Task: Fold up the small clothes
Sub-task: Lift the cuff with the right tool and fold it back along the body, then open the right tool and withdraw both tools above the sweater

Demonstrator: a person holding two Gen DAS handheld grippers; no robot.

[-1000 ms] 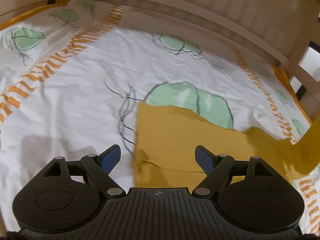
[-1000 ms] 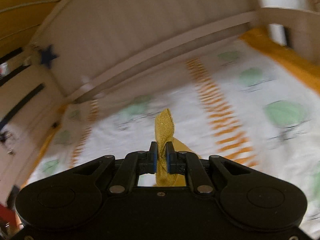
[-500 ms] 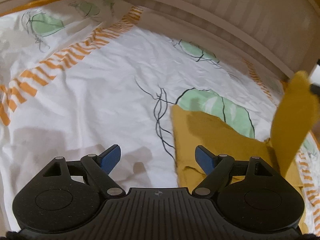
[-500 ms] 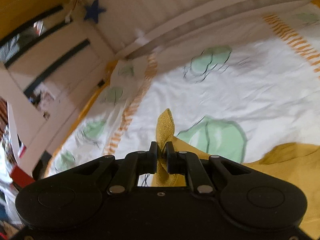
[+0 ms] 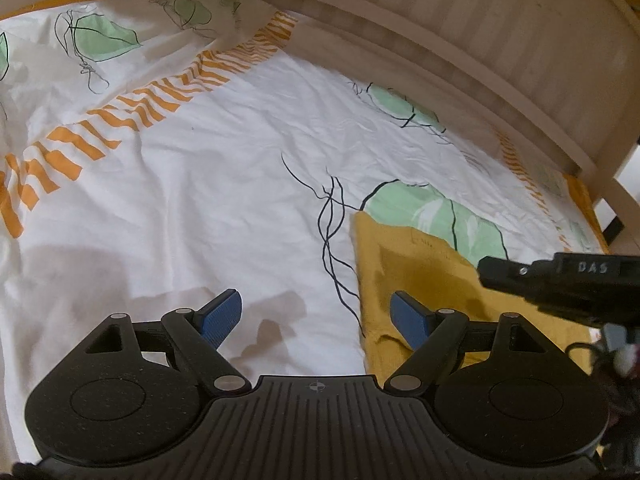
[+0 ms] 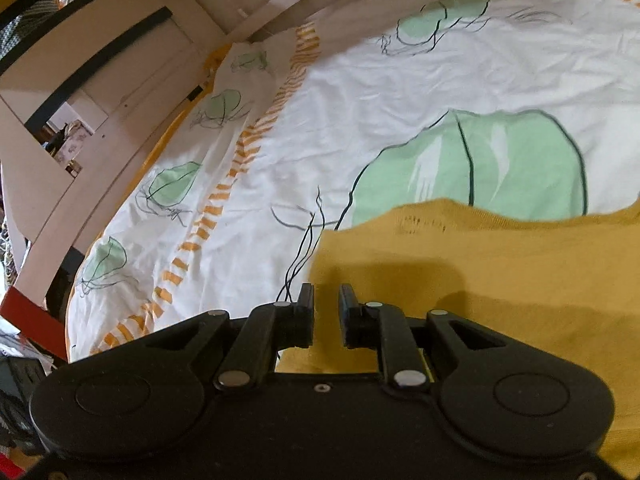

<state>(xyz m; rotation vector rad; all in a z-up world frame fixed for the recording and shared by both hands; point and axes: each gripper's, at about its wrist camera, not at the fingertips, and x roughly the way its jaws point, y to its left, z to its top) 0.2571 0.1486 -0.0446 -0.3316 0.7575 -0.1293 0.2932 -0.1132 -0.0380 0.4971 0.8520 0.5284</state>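
Mustard-yellow garment (image 6: pixel 480 280) is shown lying flat on the white printed bedsheet (image 5: pixel 224 184). The right gripper (image 6: pixel 326 308) is held low over its near-left corner, jaws just parted a little, nothing pinched. The left gripper (image 5: pixel 316 312) is spread wide over the garment's left edge, empty.

Left matte black plastic two-finger tool (image 5: pixel 316 312) with ribbed housing, blue textured pads (image 5: pixel 222 312), silver pivot screws, small round crosshair mark, right black tool (image 6: pixel 325 310) with round disc covers, silver screws, dark pads, side lettering "DAS" in the left view
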